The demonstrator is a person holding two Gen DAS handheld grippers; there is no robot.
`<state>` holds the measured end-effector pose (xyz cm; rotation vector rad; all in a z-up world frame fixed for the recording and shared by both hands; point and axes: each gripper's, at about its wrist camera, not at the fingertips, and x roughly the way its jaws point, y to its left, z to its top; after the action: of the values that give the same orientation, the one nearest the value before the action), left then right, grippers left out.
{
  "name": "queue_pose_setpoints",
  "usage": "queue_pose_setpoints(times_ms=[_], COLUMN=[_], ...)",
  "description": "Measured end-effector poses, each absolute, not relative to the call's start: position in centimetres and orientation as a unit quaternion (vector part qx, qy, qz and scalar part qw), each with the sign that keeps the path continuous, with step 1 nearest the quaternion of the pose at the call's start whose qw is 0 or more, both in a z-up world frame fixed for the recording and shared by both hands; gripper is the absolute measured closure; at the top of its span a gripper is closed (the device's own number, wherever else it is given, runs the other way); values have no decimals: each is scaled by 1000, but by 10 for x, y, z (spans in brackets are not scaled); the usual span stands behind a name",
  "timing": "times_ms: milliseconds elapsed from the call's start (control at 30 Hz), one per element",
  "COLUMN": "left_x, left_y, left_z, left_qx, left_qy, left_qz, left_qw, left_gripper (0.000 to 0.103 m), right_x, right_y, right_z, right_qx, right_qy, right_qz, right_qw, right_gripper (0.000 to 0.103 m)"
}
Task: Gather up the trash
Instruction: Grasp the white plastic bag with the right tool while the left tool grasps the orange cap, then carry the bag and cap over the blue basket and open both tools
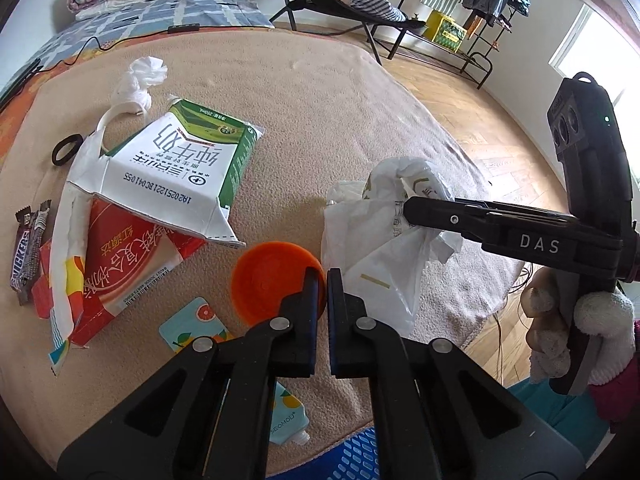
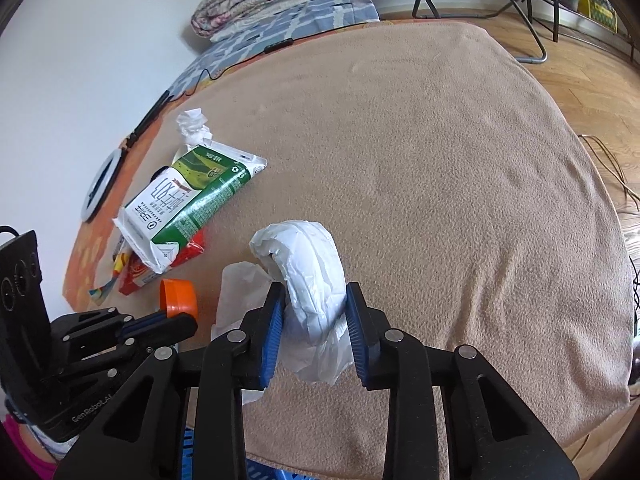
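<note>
Trash lies scattered over a tan fleece blanket (image 1: 320,92), and the count runs left to right in the left wrist view. Two dark Snickers wrappers (image 1: 28,248) lie at the far left, then one black ring (image 1: 66,149). Next comes one red printed carton (image 1: 124,276) with one green-and-white milk carton (image 1: 176,176) resting on top of it. One twisted white plastic bag (image 1: 140,80) lies behind them. One pale blue fruit-print pouch (image 1: 196,326) and one round orange plastic lid (image 1: 272,284) lie nearer the camera.

The left gripper (image 1: 322,282) has its jaws together on the rim of the orange lid, a grip the right wrist view confirms from the side. Further right, the right gripper (image 1: 408,210) has just been closing and pinches one crumpled white plastic wrapper (image 1: 384,248).

Only the right wrist view shows blue pads (image 2: 272,336) pressing both sides of that wrapper, and a white ring-shaped object (image 2: 100,186), possibly a lamp, at the blanket's left edge. Only the left view shows the person's gloved hand (image 1: 560,328).
</note>
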<state>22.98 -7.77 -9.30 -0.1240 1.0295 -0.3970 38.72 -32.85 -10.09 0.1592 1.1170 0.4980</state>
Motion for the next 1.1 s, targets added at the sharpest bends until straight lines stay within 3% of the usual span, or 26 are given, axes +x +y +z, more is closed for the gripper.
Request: queue_pose_setpoints(times_ms=[600, 1100], left_x=[184, 100], left_y=[-57, -23], left_z=[-46, -78], left_qx=[-61, -66], left_qy=[454, 479], left_qz=[-187, -150], left_qw=[869, 862], left_gripper=[102, 101], right_x=[341, 253], right_y=[-332, -288], right_z=[-51, -58], right_qx=[54, -17], right_qy=[462, 458], right_qz=[261, 326], right_qw=[846, 827], right_gripper=[76, 76])
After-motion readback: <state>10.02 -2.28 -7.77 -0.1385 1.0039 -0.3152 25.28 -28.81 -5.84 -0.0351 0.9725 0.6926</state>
